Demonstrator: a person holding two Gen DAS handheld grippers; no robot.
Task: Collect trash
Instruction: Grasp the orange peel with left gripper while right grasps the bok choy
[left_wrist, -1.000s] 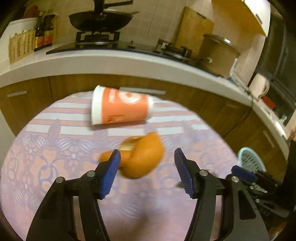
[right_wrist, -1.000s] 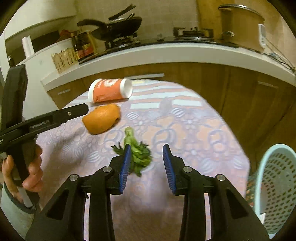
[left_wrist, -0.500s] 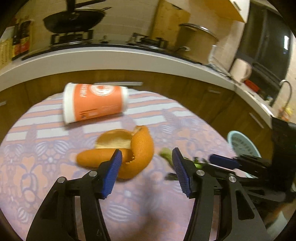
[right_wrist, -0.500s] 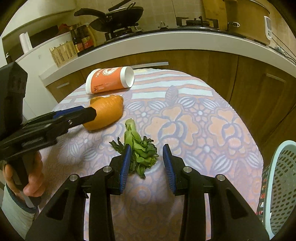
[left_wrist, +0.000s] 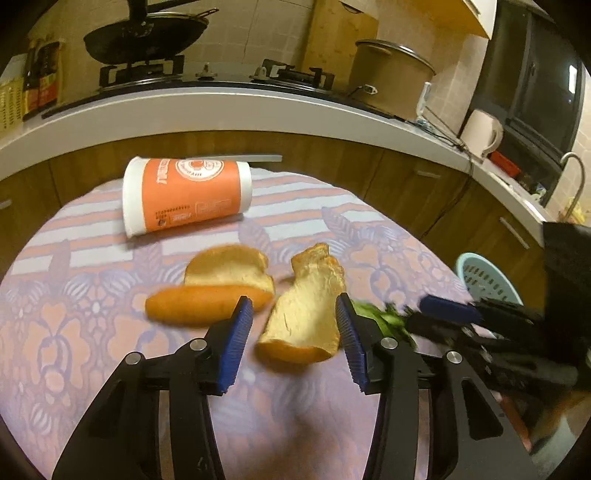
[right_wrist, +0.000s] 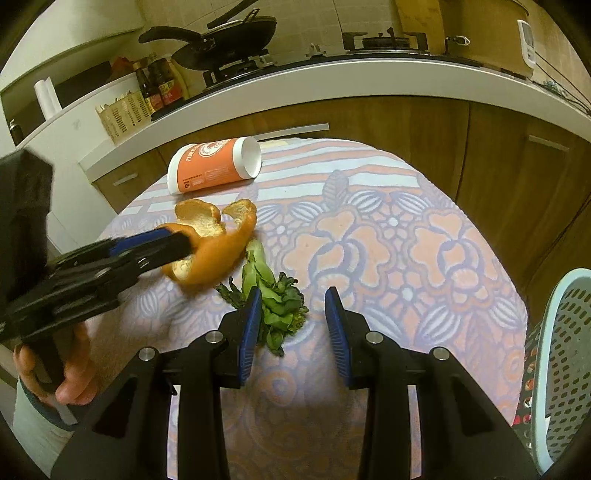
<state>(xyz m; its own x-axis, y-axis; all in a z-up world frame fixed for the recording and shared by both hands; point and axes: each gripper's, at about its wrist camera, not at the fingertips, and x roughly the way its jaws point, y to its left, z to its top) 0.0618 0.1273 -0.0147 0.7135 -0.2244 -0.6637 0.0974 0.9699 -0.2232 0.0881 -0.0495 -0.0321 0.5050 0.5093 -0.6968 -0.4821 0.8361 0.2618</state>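
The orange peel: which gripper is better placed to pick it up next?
Left. The left gripper is open with the orange peel between its fingers, while the right gripper is open at the green vegetable scrap.

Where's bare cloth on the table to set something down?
Free: the right half of the tablecloth, between the greens and the basket, and the near edge. Crowded: far left, where the cup, orange peel, greens and both tongs, left and right, bunch together.
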